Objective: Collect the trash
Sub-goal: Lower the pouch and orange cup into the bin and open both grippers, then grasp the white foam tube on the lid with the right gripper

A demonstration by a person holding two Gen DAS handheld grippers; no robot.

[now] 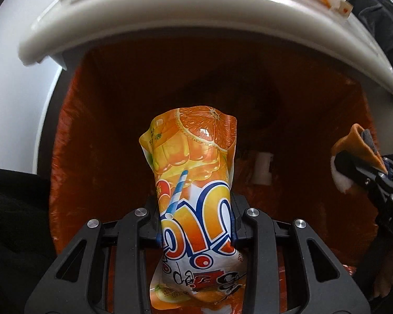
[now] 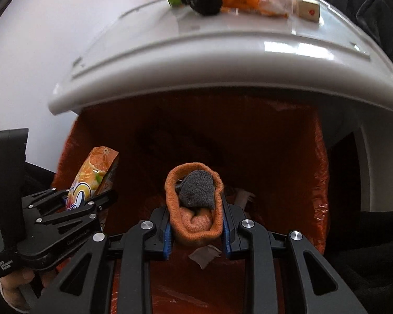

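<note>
Trash hangs over the open bin (image 1: 170, 83), which serves as the landmark for everything else: an orange drink pouch (image 1: 194, 172) and a rolled sock (image 2: 194, 204) both sit above its mouth, over the orange liner (image 2: 319, 183) that covers the inside. The left gripper (image 1: 195, 222) is clenched on the pouch, its jaws pressing the printed middle; the pouch's upper end with the orange-slice picture points into the bin, while its lower end runs out of the left wrist view at the bottom edge. The right gripper (image 2: 196, 227) is clamped on the sock, an orange knit roll with a grey piece tucked in its top; how far the sock reaches below the jaws is hidden by the gripper frame. From the left wrist view only a corner of the sock and the gripper's dark tip show at the bin's right side. The raised white lid (image 2: 222, 60) stands behind the opening and shades the inside, so the bottom is dark and hard to read; a small white scrap (image 1: 262, 167) and a greyish paper piece (image 2: 204, 255) lie on the liner. On the lid rest a black fuzzy lump (image 2: 200, 0), an orange crumpled thing (image 2: 249, 2) and a small cube (image 2: 309, 11), all blurred and partly cut off.
</note>
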